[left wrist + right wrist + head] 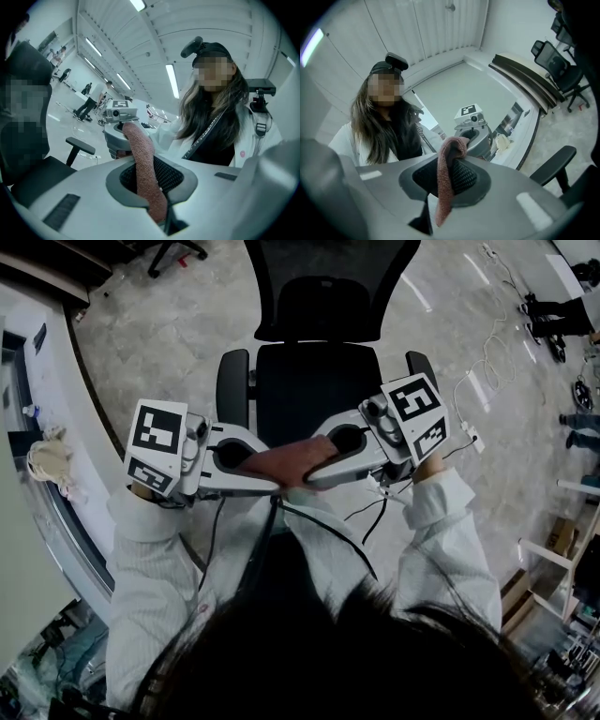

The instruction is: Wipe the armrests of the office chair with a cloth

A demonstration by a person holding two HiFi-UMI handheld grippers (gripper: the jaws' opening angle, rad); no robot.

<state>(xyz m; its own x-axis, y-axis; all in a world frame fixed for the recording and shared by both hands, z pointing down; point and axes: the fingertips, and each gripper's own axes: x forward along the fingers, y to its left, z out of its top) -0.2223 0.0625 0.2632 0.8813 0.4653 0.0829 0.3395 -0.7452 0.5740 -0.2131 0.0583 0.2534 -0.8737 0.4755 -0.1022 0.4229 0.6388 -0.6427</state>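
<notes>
Only the head view shows the whole black mesh office chair (314, 362) below the rust-pink terry cloth (292, 461), which is stretched level, left to right. The gripper views show the left gripper (161, 221) and right gripper (435, 220) each clamping one end.

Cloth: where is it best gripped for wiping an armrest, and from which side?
Grip the cloth by its two ends, each from its own side, as now: a narrow strip strung between the left gripper and right gripper, jaws shut on it. The free middle could then lie across an armrest.
</notes>
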